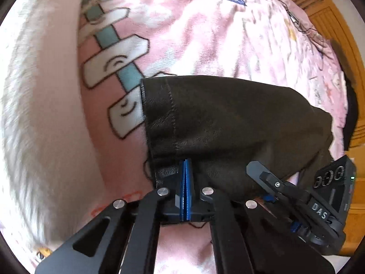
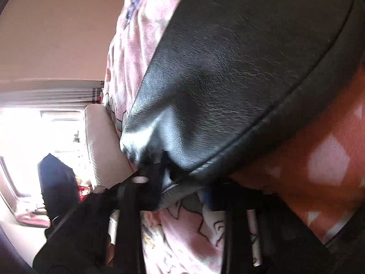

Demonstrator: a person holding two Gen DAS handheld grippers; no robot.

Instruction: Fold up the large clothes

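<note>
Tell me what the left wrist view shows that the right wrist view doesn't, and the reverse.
Left wrist only: the left gripper with blue pads shut at the hemmed end of the black garment, the right gripper beside it, a signpost print and wooden furniture.
Right wrist only: a bright window, a dark chair and an orange patterned cloth.
Both: the black leather-like garment on the pink blanket.

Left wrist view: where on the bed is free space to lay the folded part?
Free: the pink blanket above the black garment, toward the wooden bed frame. Crowded: the lower right, where the right tongs hold the garment beside the left tongs.
</note>
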